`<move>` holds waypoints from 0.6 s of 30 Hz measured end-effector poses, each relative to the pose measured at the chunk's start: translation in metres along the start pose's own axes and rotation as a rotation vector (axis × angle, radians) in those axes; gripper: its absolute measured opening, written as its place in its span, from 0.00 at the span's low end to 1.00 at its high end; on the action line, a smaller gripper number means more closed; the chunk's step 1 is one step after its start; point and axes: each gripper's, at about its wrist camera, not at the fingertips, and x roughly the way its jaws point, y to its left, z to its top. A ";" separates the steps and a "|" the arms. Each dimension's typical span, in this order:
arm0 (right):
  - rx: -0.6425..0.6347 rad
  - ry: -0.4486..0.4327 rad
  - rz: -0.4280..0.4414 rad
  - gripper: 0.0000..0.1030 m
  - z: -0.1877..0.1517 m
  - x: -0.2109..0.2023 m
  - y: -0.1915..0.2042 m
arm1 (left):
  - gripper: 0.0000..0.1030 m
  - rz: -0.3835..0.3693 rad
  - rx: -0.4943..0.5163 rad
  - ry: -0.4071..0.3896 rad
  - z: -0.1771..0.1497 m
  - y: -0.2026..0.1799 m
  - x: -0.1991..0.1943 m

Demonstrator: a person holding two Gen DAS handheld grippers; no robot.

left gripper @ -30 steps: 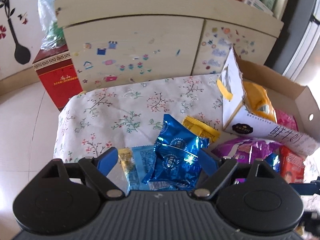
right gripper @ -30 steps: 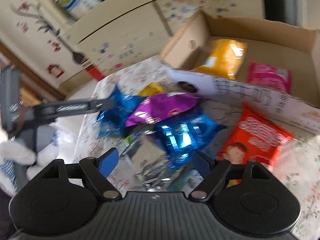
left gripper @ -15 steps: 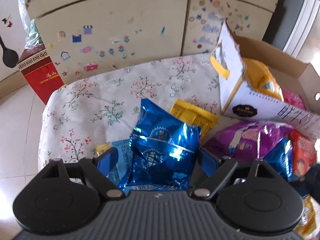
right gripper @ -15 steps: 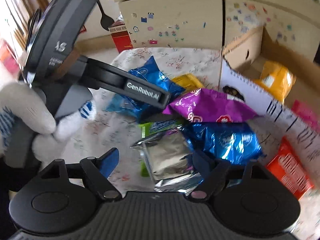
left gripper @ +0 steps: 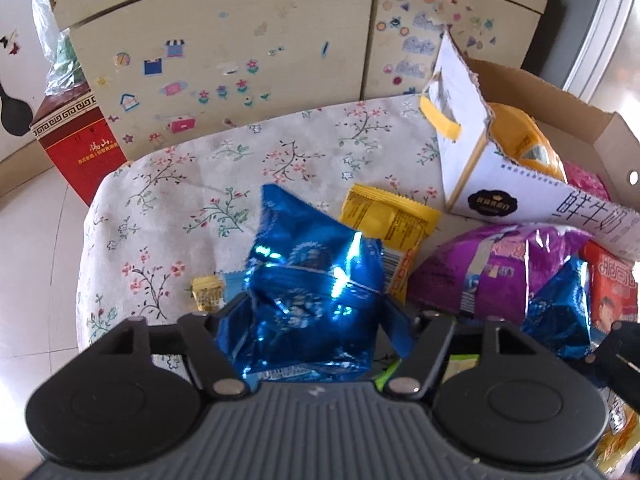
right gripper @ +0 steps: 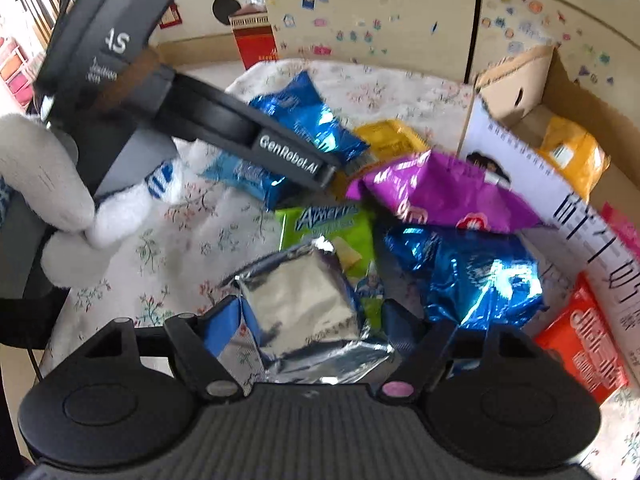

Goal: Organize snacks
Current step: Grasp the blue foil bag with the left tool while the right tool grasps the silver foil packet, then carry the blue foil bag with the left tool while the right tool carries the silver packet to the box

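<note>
Blue packet (left gripper: 308,292): between the left gripper (left gripper: 310,330) fingers, on the bench (left gripper: 168,200).
Left fingers: closing, touching its sides.
Silver packet (right gripper: 298,304): between the right gripper (right gripper: 300,328) fingers.
Right fingers: closing; contact unclear.

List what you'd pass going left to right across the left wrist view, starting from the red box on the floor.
Red box → small yellow packet → blue foil bag between the closing jaws → yellow wrapper → purple bag → red snack pack.
</note>
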 end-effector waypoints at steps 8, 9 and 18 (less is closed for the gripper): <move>-0.038 0.022 -0.043 0.66 -0.002 0.006 0.007 | 0.60 0.077 0.066 -0.019 -0.006 -0.011 0.003; -0.032 0.021 -0.037 0.66 -0.002 0.004 0.006 | 0.59 0.076 0.063 -0.023 -0.006 -0.010 0.001; -0.014 -0.039 -0.014 0.65 0.002 -0.012 0.006 | 0.55 0.061 -0.012 -0.085 -0.003 0.001 -0.021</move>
